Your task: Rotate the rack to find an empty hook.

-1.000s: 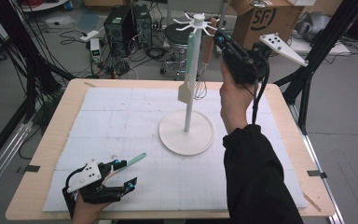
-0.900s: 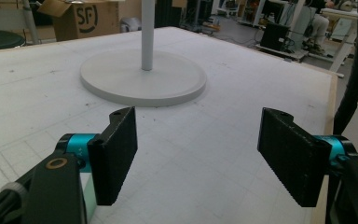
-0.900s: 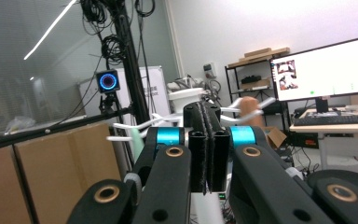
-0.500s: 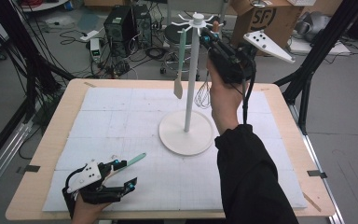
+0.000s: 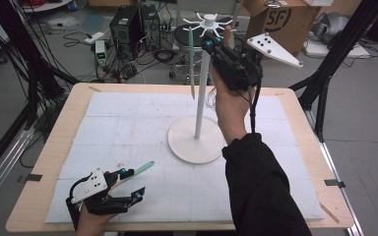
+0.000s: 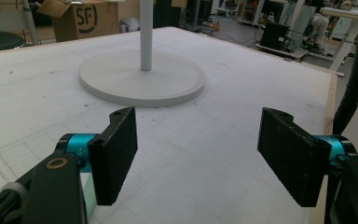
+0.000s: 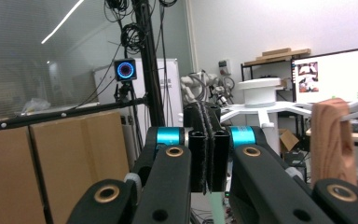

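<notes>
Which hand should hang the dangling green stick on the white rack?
Right. The right gripper is up beside the top of the white rack, jaws shut on the green stick. The left gripper sits low at the table, jaws open.

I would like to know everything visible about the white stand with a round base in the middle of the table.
The white stand with a round base looks like smooth plastic or painted metal. A flat disc rests on the white table mat; a thin straight pole rises upright to a small hub with short radial arms. A pale green strip hangs down beside the pole. The right gripper, shut, is up at the hub.
</notes>
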Available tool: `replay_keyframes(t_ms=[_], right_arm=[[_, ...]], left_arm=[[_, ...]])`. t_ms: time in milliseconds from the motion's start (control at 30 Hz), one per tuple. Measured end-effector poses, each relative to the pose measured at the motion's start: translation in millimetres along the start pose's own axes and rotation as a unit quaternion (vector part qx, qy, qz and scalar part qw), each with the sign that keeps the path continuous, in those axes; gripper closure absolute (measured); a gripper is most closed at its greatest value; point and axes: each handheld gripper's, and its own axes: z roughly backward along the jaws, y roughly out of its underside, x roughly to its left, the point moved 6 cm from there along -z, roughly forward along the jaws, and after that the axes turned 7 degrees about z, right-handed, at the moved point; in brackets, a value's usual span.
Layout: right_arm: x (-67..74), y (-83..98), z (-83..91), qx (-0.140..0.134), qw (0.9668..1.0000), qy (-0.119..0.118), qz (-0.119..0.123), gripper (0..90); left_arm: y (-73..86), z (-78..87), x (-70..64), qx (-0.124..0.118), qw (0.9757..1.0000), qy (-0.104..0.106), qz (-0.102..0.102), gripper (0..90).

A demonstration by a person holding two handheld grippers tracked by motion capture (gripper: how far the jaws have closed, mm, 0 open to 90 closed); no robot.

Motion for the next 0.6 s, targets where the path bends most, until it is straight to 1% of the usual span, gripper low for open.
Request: replay_keyframes(t_ms=[67,133,267,433,567,600], right_arm=[[1.4,0.6,-2.7,0.003,1.0,-0.003,0.0,90.0],[2.4,1.2,-5.7,0.005,1.0,-0.004,0.002,90.0],[5.8,3.1,-8.9,0.01,0.9999,-0.014,0.002,90.0],[8.2,8.2,-2.1,0.008,0.9998,-0.016,-0.004,90.0],[4.0,13.8,5.0,0.012,0.9998,-0.012,-0.005,90.0],[2.2,15.0,6.8,0.014,0.9999,-0.009,-0.004,90.0]], left_arm=[[-0.2,0.0,0.9,-0.001,1.0,-0.001,-0.003,29.1],[0.0,0.4,1.0,-0.001,1.0,-0.002,-0.001,29.1],[-0.2,1.3,1.2,-0.004,1.0,-0.003,-0.001,29.1],[-0.2,1.6,-0.1,-0.001,1.0,-0.004,0.001,29.2],[-0.8,0.9,-1.5,-0.002,1.0,-0.006,-0.004,29.2],[-0.8,0.5,-2.3,-0.002,1.0,-0.004,-0.001,29.2]])
